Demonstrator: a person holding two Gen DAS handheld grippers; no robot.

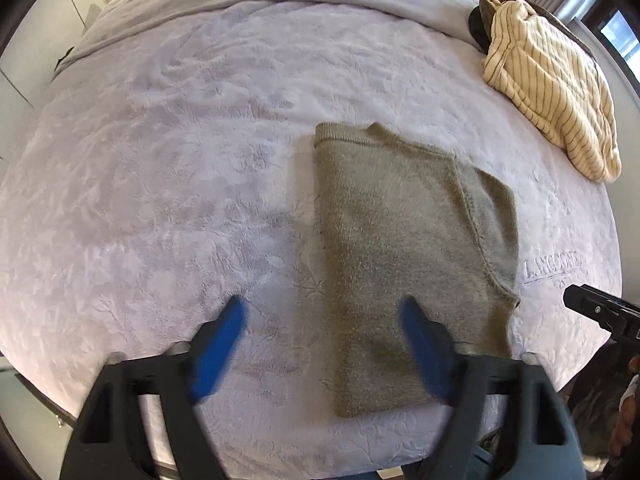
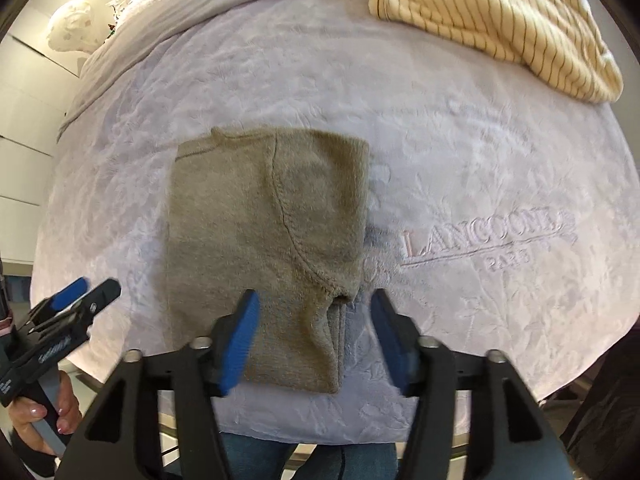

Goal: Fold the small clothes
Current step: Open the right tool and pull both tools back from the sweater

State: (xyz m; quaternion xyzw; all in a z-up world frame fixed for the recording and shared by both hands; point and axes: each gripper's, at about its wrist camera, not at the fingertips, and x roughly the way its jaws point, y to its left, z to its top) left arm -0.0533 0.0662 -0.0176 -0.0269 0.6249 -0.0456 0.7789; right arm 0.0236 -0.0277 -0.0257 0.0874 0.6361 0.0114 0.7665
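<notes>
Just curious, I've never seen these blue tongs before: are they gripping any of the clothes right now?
No. Both the left tongs and the right tongs are open above the folded olive sweater, which lies flat on the bed.

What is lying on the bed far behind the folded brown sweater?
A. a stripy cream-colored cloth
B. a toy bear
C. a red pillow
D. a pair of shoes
A: a crumpled cream cloth with dark stripes lies near the far edge of the bed, beyond the folded brown sweater.
</notes>
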